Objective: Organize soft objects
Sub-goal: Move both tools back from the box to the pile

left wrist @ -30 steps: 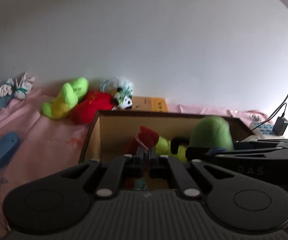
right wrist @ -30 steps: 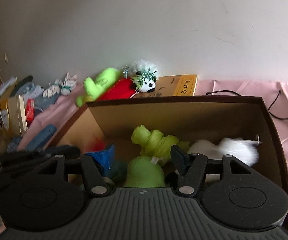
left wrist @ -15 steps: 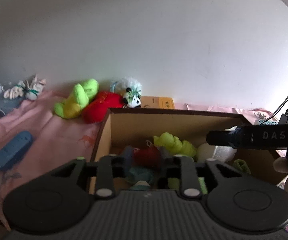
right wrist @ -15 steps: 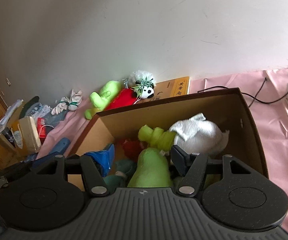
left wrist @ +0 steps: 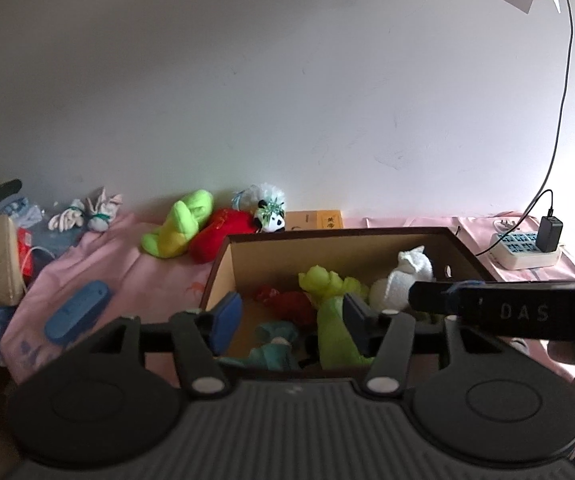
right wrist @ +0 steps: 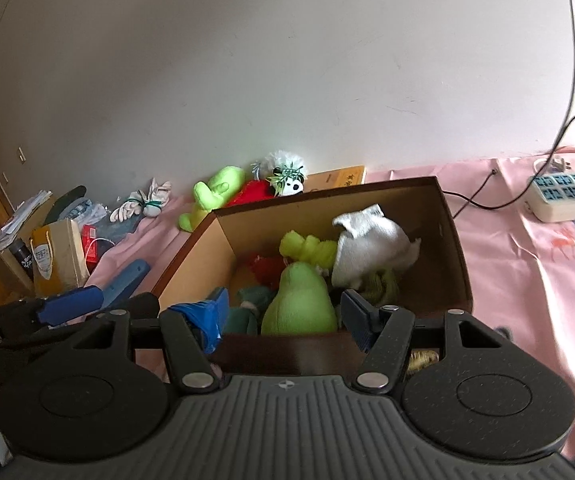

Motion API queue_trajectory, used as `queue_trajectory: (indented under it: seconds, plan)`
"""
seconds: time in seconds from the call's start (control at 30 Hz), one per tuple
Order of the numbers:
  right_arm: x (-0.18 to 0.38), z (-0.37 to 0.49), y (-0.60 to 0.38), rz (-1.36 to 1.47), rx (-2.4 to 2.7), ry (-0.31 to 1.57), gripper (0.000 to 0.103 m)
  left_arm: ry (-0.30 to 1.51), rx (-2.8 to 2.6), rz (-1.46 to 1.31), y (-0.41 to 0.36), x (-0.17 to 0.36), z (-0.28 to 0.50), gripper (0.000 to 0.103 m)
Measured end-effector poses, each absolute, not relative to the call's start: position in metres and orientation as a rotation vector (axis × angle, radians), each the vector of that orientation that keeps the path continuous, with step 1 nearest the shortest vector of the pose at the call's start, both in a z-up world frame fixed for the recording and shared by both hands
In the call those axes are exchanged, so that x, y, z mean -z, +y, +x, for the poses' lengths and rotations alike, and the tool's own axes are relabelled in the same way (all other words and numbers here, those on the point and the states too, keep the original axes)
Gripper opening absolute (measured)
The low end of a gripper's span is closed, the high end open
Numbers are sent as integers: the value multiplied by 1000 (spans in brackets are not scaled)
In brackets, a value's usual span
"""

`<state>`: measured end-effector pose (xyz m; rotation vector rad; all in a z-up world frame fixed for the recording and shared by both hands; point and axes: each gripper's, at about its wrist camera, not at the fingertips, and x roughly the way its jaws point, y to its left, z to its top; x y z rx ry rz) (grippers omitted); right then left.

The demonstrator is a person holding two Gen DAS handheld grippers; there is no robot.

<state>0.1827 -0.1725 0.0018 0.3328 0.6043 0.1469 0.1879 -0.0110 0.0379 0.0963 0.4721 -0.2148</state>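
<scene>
A brown cardboard box (right wrist: 453,240) (left wrist: 467,248) on the pink bedspread holds several soft toys: a white one (right wrist: 367,240) (left wrist: 403,276), a light green one (right wrist: 299,300) (left wrist: 335,332), a yellow-green one (right wrist: 307,246), a red one (left wrist: 287,304) and a teal one (right wrist: 247,308). My left gripper (left wrist: 287,316) is open and empty above the box's near edge. My right gripper (right wrist: 283,316) is open and empty, also above the near edge. A green plush (left wrist: 179,224), a red plush (left wrist: 223,232) and a panda (left wrist: 271,216) lie by the wall.
A blue flat object (left wrist: 77,312) lies left of the box. A power strip with a charger (right wrist: 567,192) sits at the right. Rolled white socks (right wrist: 143,204), a paper bag (right wrist: 55,256) and clutter fill the far left. A yellow book (right wrist: 343,176) leans behind the box.
Both grippers have pulled up and back from inside the box. My left gripper has opened. The light green toy now lies loose in the box.
</scene>
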Motion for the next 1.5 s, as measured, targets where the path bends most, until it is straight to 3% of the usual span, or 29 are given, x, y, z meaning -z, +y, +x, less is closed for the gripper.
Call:
queue_trajectory:
  seconds: [1.03, 1.5]
  plan:
    - [39, 85, -152, 279, -162, 688, 48, 578, 77, 24, 9, -15, 85, 61]
    - [74, 66, -162, 294, -146, 766, 48, 643, 138, -92, 35, 27, 60, 61]
